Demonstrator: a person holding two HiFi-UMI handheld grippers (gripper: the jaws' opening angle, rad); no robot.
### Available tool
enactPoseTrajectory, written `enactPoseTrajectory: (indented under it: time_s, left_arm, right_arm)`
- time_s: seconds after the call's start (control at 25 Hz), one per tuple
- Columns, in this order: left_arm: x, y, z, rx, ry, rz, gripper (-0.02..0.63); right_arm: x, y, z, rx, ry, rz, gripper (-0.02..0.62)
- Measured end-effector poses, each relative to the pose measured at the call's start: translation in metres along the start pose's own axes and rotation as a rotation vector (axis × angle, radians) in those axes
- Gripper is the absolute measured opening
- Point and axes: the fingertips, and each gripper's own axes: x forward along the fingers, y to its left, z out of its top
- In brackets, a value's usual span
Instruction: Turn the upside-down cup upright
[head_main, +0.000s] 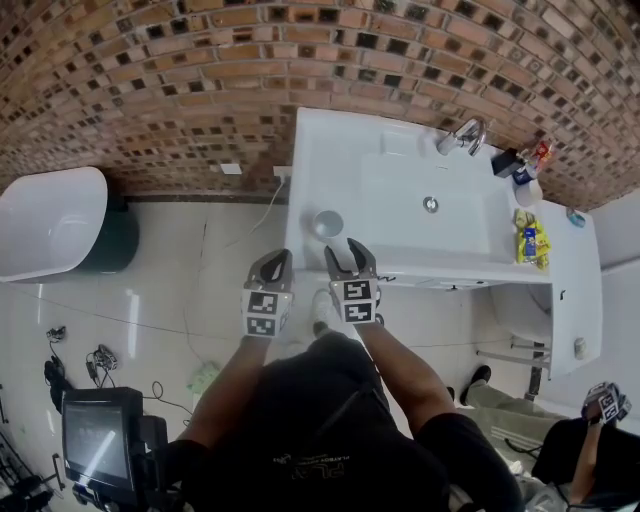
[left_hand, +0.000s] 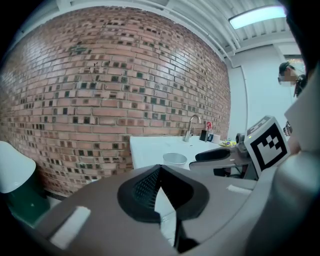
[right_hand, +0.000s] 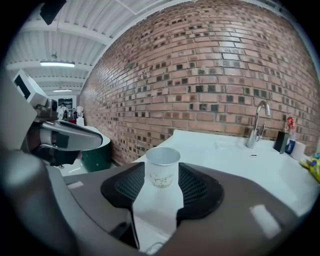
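On the surface (head_main: 330, 160), the cup (head_main: 327, 224) stands upright, mouth up, apparently just clear of the parted, empty jaws of the right hand-held gripper (head_main: 345, 258).

Head camera: mounted above the person (head_main: 330, 420), aimed steeply down on the white table (head_main: 330, 160), floor (head_main: 170, 260) and brick wall (head_main: 180, 90). Camera on the left tool (head_main: 281, 258): low, behind its jaws, facing the wall, with the table set back and the right tool (head_main: 343, 248) at its right. Camera on the right tool: likewise, nearer the table. All three views share the cup (head_main: 327, 224) and tap (head_main: 462, 135).
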Motion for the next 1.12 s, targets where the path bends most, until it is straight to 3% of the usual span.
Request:
enactPoseTrajectory:
  time_s: [0.44,1.12]
  left_arm:
    - [-0.018,-0.006,0.003,0.015,-0.028,-0.009,-0.002]
    - [-0.055,-0.032,-0.003,0.034,-0.070,-0.075,-0.002]
  right_arm:
    - [-0.044,0.005,0.009,0.007,-0.074,-0.125,0.014]
    - [-0.125,0.013,0.021,0.047,-0.175,-0.198,0.011]
